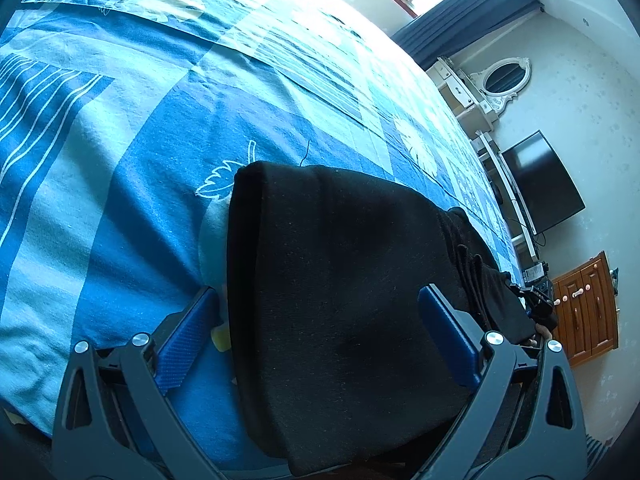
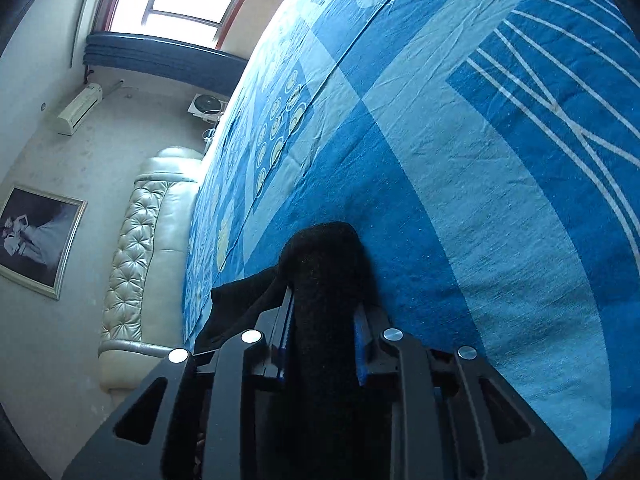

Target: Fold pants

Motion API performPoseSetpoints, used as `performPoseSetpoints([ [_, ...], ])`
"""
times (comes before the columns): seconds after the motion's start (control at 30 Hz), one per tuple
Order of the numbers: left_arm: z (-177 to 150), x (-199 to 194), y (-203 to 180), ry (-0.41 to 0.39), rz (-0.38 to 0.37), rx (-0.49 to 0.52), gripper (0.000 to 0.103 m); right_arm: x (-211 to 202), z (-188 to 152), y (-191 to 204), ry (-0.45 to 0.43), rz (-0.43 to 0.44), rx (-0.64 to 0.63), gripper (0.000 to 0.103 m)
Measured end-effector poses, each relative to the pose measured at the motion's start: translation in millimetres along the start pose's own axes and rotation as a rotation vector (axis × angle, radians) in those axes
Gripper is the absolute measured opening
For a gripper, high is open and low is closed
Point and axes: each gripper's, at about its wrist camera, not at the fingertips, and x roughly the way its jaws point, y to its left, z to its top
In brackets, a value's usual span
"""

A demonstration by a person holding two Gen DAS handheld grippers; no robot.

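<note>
Left gripper: fingers wide, straddling black pants | right gripper: fingers clamped on pants fold | pants lie on blue bed

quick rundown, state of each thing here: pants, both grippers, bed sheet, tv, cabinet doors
black pants: bunched on the bed, partly folded
left gripper: open, fingers either side of the pants
right gripper: shut on the pants
bed sheet: spread out, lightly wrinkled
tv: off, screen dark
cabinet doors: closed
</note>
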Motion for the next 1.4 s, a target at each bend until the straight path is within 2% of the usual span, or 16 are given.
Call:
performPoseSetpoints([
  [0.13, 0.7, -0.5, 2.0, 0.001, -0.007, -0.004, 0.099, -10.5, -10.6, -2.2, 0.003, 0.064, 0.030, 0.036],
  [0.3, 1.6, -0.8, 3.2, 0.002, -0.009, -0.008, 0.099, -27.7, -42.2, 4.3, 0.042, 0.054, -0.026, 0.051],
  [0.43, 2.1, -0.6, 3.6, 0.001, -0.006, -0.009, 0.099, -34.9, -65.4, 6.4, 0.052, 0.001, -0.067, 0.046],
  [0.47, 2.2, -0.6, 3.6, 0.001, -0.006, -0.009, 0.099, -32.8, -69.3, 6.1, 0.057, -0.041, -0.082, 0.033],
  [0.5, 2.5, -0.7, 3.8, 0.001, -0.006, -0.009, 0.099, -30.9, -71.7, 5.2, 0.053, -0.053, -0.089, 0.030],
  [0.63, 2.7, -1.4, 4.0, 0.004, -0.008, -0.013, 0.099, -32.3, -71.4, 3.6, 0.017, -0.043, -0.061, 0.031],
  [0.7, 3.1, -3.3, 4.7, 0.009, -0.014, -0.026, 0.099, -40.0, -71.8, 10.8, -0.037, -0.067, -0.079, 0.036],
  [0.8, 3.4, -6.3, 7.9, 0.021, -0.036, -0.048, 0.099, -58.4, -78.3, 32.9, -0.224, -0.165, -0.142, 0.042],
  [0.87, 2.8, -8.0, 9.5, 0.029, -0.051, -0.054, 0.099, -62.1, -84.9, 45.3, -0.315, -0.160, -0.148, 0.049],
  [0.93, 3.4, -7.7, 10.6, 0.033, -0.062, -0.064, 0.099, -57.0, -92.0, 58.9, -0.360, -0.145, -0.171, 0.057],
  [1.07, 7.8, -3.5, 12.7, 0.038, -0.103, -0.107, 0.099, -40.4, -105.5, 85.7, -0.413, -0.194, -0.291, 0.067],
  [1.13, 8.6, -0.5, 10.4, 0.043, -0.126, -0.115, 0.099, -42.0, -107.3, 88.4, -0.436, -0.242, -0.325, 0.068],
  [1.23, 7.7, 4.0, 5.7, 0.047, -0.104, -0.092, 0.099, -52.1, -108.5, 90.7, -0.508, -0.243, -0.330, 0.068],
  [1.3, 7.2, 5.6, 2.6, 0.047, -0.079, -0.075, 0.095, -58.8, -109.9, 95.3, -0.544, -0.234, -0.365, 0.068],
  [1.37, 7.5, 6.7, 1.6, 0.049, -0.038, -0.066, 0.076, -60.3, -115.2, 103.8, -0.560, -0.222, -0.410, 0.068],
  [1.4, 9.0, 6.8, 2.6, 0.049, -0.019, -0.069, 0.070, -57.6, -117.8, 108.0, -0.552, -0.214, -0.433, 0.068],
])
